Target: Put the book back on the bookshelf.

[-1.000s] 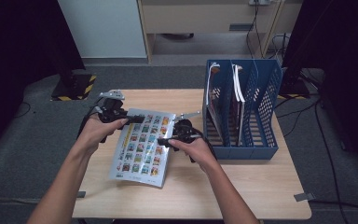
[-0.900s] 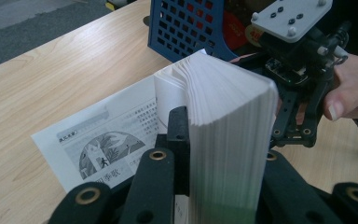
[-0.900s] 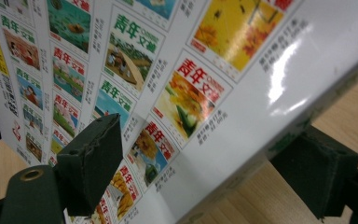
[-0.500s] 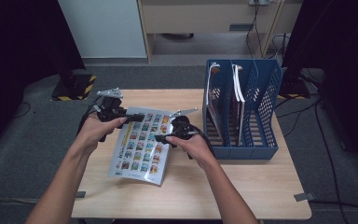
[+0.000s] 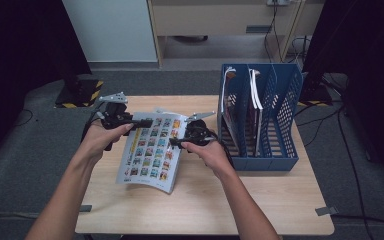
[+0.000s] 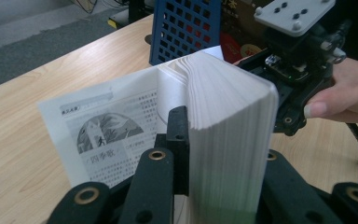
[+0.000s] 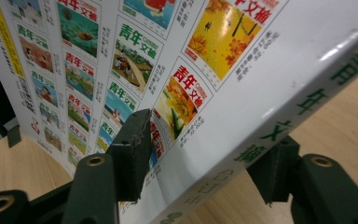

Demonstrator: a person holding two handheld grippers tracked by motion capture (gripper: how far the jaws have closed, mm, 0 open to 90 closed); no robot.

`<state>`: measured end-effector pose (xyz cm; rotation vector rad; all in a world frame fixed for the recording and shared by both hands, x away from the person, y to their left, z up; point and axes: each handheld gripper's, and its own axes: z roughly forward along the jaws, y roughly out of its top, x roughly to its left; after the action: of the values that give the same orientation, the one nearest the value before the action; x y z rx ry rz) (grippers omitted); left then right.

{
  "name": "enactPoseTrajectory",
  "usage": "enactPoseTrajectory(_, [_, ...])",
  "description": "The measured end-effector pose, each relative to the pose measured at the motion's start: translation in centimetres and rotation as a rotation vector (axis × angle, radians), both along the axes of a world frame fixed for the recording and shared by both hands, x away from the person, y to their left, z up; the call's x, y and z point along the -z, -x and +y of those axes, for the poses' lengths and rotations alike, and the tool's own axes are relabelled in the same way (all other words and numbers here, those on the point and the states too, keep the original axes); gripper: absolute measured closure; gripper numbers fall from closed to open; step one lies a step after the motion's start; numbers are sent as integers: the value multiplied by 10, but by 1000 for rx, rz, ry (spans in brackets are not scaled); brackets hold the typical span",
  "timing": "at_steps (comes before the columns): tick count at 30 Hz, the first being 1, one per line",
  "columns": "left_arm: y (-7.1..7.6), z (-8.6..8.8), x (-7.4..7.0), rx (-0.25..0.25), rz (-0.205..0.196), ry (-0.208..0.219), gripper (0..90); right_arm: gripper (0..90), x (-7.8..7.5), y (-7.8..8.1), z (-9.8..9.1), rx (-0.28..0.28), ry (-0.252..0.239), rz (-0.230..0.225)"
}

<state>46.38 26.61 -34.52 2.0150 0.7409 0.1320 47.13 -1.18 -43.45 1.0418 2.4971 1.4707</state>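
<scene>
A thick magazine (image 5: 151, 150) is held up off the counter (image 5: 260, 200), slightly left of its middle, its cover of small pictures turned upward and its near edge drooping toward the wood. The left tongs (image 5: 145, 121) are clamped on the magazine's far left corner; in the left gripper view the page block (image 6: 228, 135) is seen pinched between the black jaws. The right tongs (image 5: 176, 144) are set astride the right edge by the spine, and their jaws have just been closing; in the right gripper view the spine (image 7: 279, 130) is seen between them, one jaw lying against the cover, the other just beside the spine, so a firm grip cannot be confirmed. A blue file rack (image 5: 260, 120) stands just right of the right hand (image 5: 207, 150), its near left corner close to the tongs. Bare wood is left open on the near half of the counter and along its left edge.
</scene>
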Motion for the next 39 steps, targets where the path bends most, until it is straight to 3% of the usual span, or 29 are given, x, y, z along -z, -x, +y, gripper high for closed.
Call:
enactPoseTrajectory(16, [3,11,1,-35,-41,9,765,608,-21,4,9,3,28,-78])
enactPoseTrajectory(39, [-2,14,3,-54,-62,-17,764,643,-38,4,8,-7,92,-142])
